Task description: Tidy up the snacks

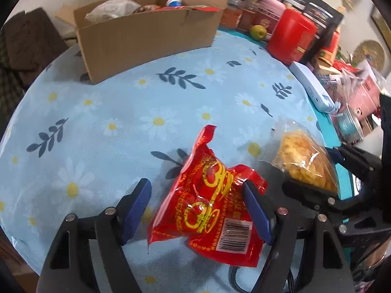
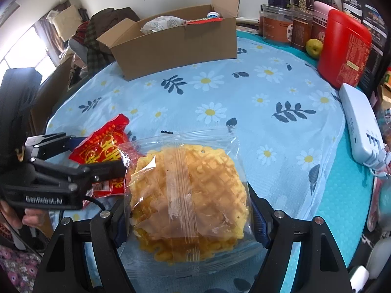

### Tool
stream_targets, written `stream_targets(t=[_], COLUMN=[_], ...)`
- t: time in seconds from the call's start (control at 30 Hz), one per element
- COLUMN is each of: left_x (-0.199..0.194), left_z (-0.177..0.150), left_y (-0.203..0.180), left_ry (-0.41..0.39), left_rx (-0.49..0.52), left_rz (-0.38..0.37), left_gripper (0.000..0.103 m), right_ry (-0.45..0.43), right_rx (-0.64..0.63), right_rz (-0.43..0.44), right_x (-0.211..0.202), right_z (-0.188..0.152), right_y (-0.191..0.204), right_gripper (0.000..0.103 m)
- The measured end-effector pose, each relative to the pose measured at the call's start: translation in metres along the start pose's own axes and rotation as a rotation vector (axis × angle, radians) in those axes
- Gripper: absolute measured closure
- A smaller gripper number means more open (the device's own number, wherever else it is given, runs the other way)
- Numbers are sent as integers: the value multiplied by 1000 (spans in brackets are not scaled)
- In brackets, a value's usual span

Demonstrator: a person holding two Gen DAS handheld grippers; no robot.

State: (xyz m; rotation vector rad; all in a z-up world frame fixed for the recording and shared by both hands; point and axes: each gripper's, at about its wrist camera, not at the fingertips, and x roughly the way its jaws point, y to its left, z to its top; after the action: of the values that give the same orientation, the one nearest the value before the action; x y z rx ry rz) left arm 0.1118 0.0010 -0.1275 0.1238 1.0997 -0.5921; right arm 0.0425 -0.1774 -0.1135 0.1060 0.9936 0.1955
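A red snack packet (image 1: pixel 210 200) with yellow print lies on the daisy tablecloth between the fingers of my left gripper (image 1: pixel 195 207), which is wide open around it; the right finger touches the packet, the left finger stands apart. The packet also shows in the right wrist view (image 2: pixel 102 146). My right gripper (image 2: pixel 188 217) is shut on a clear bag of yellow waffle cake (image 2: pixel 188 195), seen from the left wrist view (image 1: pixel 303 161) at the right. An open cardboard box (image 1: pixel 146 31) holding several snacks stands at the far side, and also shows in the right wrist view (image 2: pixel 176 46).
A red canister (image 2: pixel 344 46), a green apple (image 2: pixel 314 47), jars (image 2: pixel 276 24) and dark packages line the back right. A white power strip (image 2: pixel 361 127) lies at the right table edge. Clothes pile on a chair (image 2: pixel 97 36) at the far left.
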Motion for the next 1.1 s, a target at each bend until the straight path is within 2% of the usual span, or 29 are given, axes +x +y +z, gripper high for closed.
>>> stream_targets(t=[0.03,0.13,0.17,0.2,0.33,0.63,0.97,1.1], left_x=[0,-2,-3,-3,-3,-20,-43,-40], left_z=[-2,-3,-3,-3,-2,3,10,11], left_y=[0,1,0,-1,-3,2,6,8], left_ry=[-18,-46,-55,-57,-64,-96,-180,-173], left_rx=[-3,9,20,22,22,-16,-21,-23], left_rz=[-9,-6,-3,-2,8,-36,-31,-22], left_gripper=[28,55,61,63,63,64,67,67], right_ry=[1,4,4,6,5,-42,-78,-84], right_rx=[-1,3,4,7,11,19,-17,-33], right_rz=[-1,-2,-2,-1,0,11,17,13], right_x=[0,1,2,2,3,-6,-14,-15], right_z=[0,0,1,1,1,2,14,18], right_y=[0,0,-1,-2,-3,-1,9,13], right_gripper=[25,25,25,25,25,26,26,26])
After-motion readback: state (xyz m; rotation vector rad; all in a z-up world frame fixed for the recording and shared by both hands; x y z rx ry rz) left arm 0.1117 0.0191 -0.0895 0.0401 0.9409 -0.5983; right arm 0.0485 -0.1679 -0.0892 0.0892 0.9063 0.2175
